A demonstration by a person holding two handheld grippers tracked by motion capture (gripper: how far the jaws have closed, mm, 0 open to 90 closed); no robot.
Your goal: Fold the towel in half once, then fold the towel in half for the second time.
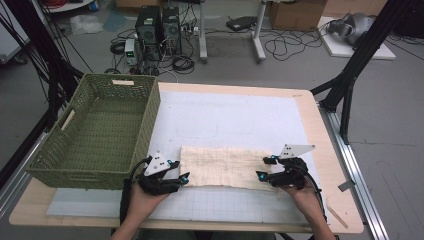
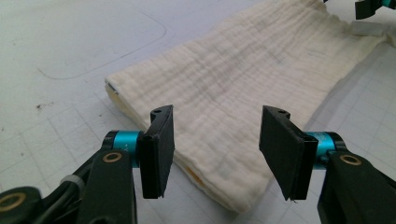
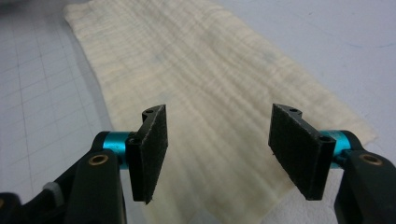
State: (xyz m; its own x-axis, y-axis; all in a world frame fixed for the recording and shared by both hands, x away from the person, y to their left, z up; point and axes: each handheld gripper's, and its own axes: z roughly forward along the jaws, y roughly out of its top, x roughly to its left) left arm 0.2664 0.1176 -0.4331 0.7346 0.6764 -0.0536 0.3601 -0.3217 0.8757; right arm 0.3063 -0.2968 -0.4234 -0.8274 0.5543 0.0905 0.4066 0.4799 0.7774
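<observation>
Both tools stood with their jaws spread and nothing between them, my left tool (image 1: 181, 171) at the left end of the folded cream cloth (image 1: 225, 167) and my right tool (image 1: 264, 167) at its right end. That cloth lay flat in a long strip on the white mat (image 1: 235, 117) near the table's (image 1: 327, 165) front edge. I judged the folding partly done, another fold and the move to the empty green basket (image 1: 102, 172) on the left probably remaining.

Right gripper view: folded cloth (image 3: 205, 88) cut off at six o'clock edge. High view: forearms cut off at six o'clock edge.
</observation>
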